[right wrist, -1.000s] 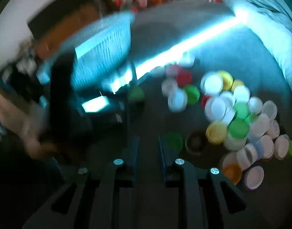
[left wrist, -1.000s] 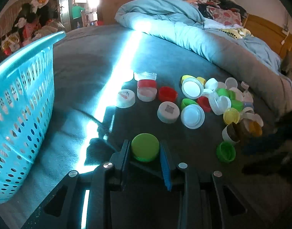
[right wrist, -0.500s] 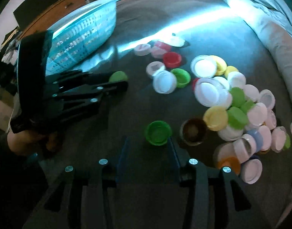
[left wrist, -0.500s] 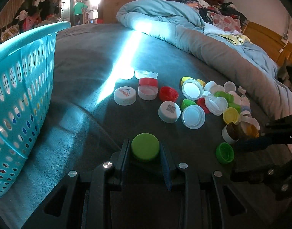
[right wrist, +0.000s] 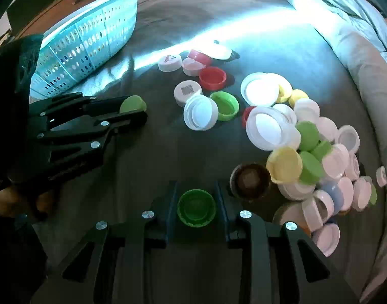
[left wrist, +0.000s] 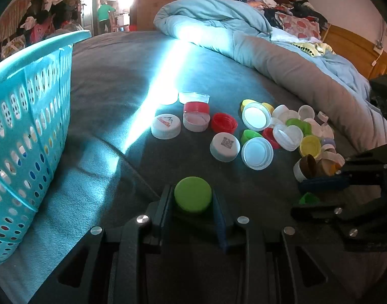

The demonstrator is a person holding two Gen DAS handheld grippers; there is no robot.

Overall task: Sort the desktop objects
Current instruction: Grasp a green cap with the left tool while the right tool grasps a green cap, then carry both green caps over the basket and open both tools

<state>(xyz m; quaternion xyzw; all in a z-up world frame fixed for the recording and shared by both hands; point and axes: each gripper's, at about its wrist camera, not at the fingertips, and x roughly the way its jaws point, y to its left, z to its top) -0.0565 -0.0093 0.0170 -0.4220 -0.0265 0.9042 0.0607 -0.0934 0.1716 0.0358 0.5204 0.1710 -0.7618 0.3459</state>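
My left gripper (left wrist: 193,198) is shut on a light green bottle cap (left wrist: 193,193), top side up, held just above the dark bed cover; the right wrist view shows that gripper (right wrist: 136,110) at the left with the cap (right wrist: 132,103) in its tips. My right gripper (right wrist: 196,209) points steeply down, its jaws closing on a darker green cap (right wrist: 196,207) that lies open side up, with the pads against its rim. In the left wrist view this gripper (left wrist: 307,196) is at the right edge, a bit of green cap (left wrist: 308,198) showing between its fingers.
A pile of white, yellow, green and red caps (right wrist: 294,136) spreads across the cover to the right, with a brown-lined cap (right wrist: 250,181) nearest my right gripper. A turquoise perforated basket (left wrist: 23,131) stands at the left. A rolled blue-grey duvet (left wrist: 282,60) borders the far side.
The right gripper came down over the dark green cap, opened around it and narrowed onto it. The left gripper kept still with its light green cap.
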